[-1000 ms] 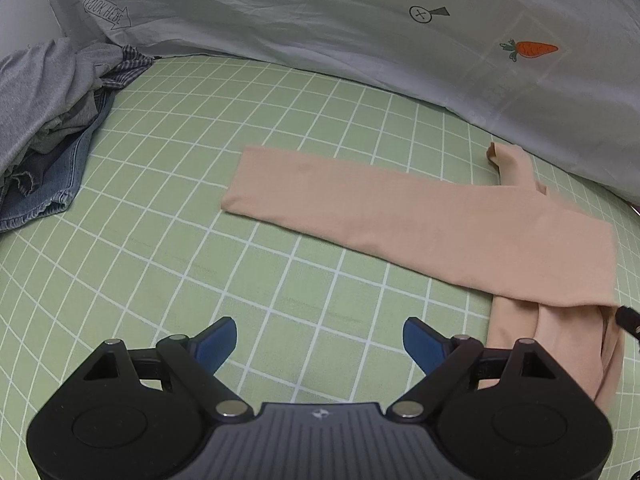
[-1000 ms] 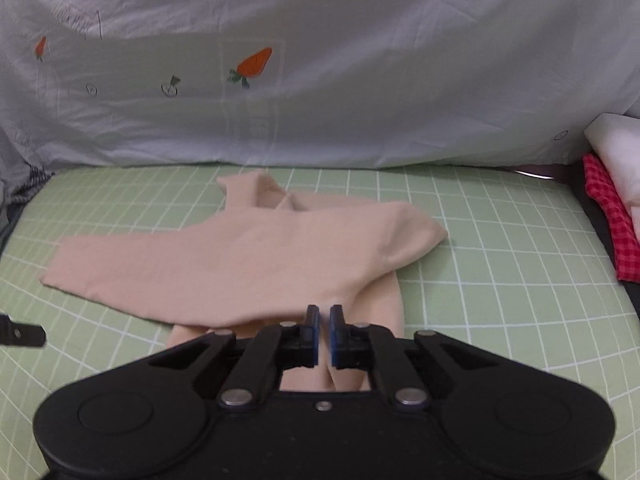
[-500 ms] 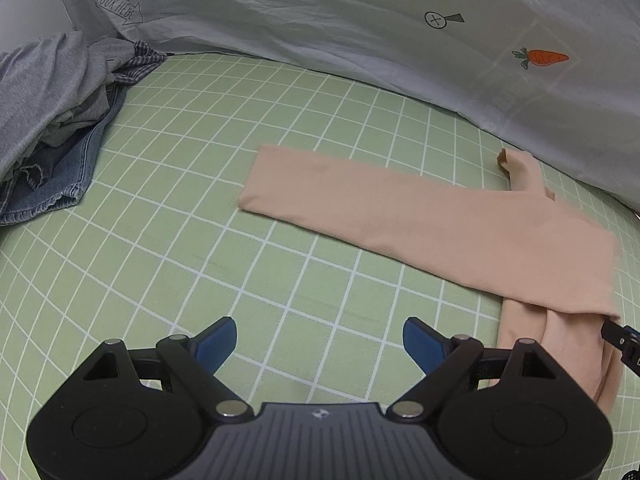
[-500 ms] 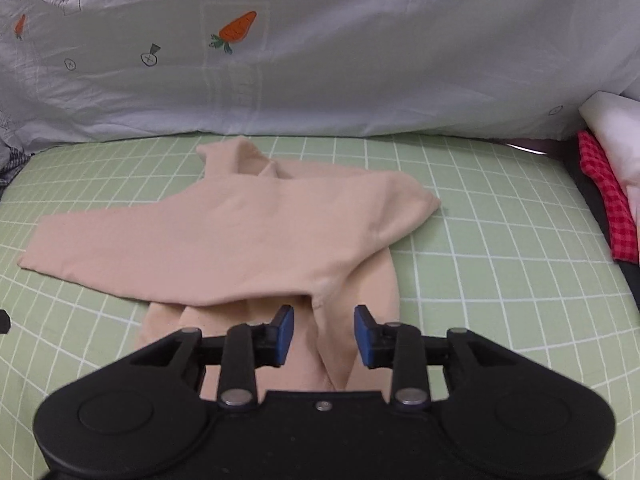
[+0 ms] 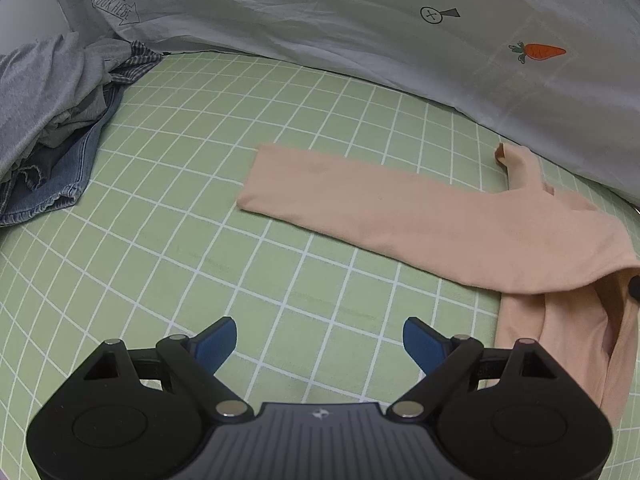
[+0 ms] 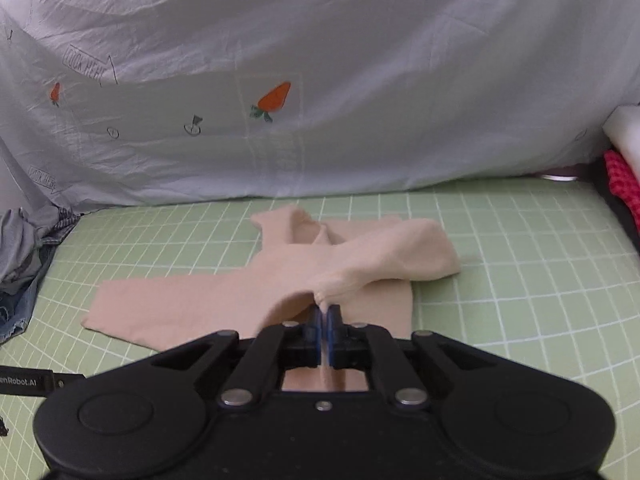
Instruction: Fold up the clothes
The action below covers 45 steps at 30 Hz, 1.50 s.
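The right gripper (image 6: 325,316) is pinching a bunched ridge of the peach garment (image 6: 224,300) between its blue pads, jaws pressed together on the cloth. Half a second ago those jaws were standing apart just over the fabric's near edge, and a second ago they were closed with nothing visibly held, so the gripper has released, re-aimed and is now gripping anew. The cloth is rising in a small tent toward the pads, which suggests the grip is holding and the layer is being lifted off the green grid mat (image 6: 520,280).

The left gripper (image 5: 320,340) is hovering with its jaws spread wide, holding nothing, as in both earlier frames; its view has drifted slightly, so the garment is now sitting farther toward 3 o'clock.

In the left wrist view the peach garment (image 5: 420,216) is lying flat on the mat, one long band reaching toward 10 o'clock from the bulk at 3 o'clock, with a narrow tip poking toward the grey backdrop sheet (image 5: 360,40) at 1 o'clock. A pile of grey and denim clothes (image 5: 48,120) is sitting at 9 o'clock, well apart.

With the fresh pinch, the right side appears ready to carry a fold; which way it is going, the pictures are not settling.
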Each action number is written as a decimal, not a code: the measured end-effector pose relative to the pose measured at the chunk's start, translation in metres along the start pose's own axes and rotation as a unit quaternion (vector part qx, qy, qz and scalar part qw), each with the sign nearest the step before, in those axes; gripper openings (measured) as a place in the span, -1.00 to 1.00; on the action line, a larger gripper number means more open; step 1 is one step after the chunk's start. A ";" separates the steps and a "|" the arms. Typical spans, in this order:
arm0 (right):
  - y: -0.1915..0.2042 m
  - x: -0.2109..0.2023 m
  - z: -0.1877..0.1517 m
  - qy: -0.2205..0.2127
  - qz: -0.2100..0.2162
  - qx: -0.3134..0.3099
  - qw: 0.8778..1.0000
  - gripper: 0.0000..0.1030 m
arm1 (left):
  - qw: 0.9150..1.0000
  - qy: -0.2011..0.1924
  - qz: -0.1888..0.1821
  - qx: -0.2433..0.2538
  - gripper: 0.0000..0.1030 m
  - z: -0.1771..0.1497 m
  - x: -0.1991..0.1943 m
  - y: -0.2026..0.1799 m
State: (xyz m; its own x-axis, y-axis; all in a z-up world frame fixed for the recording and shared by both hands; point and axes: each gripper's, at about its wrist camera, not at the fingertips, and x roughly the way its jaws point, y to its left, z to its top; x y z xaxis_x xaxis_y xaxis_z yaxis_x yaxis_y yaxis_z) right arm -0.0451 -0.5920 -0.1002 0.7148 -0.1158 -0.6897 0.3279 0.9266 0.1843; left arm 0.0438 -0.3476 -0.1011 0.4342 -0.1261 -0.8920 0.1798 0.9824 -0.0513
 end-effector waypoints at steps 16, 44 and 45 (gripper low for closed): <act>-0.024 0.011 -0.001 0.022 0.014 0.055 0.998 1.00 | 0.999 -0.005 0.030 -0.027 0.76 0.039 0.032 0.031; -0.057 0.068 0.061 -0.064 -0.086 0.088 0.990 -0.90 | 0.997 -0.024 0.025 -0.069 -0.84 0.097 0.102 0.057; -0.048 0.064 0.067 -0.079 -0.092 0.059 0.991 -0.90 | 0.997 -0.023 0.020 -0.075 -0.88 0.097 0.102 0.058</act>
State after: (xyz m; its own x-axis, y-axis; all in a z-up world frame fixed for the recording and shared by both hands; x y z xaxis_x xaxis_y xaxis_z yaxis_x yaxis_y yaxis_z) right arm 0.0262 -0.6675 -0.1062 0.7211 -0.3417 -0.6027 0.5248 0.8373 0.1532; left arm 0.1844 -0.3168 -0.1516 0.4797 -0.0902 -0.8728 0.0295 0.9958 -0.0867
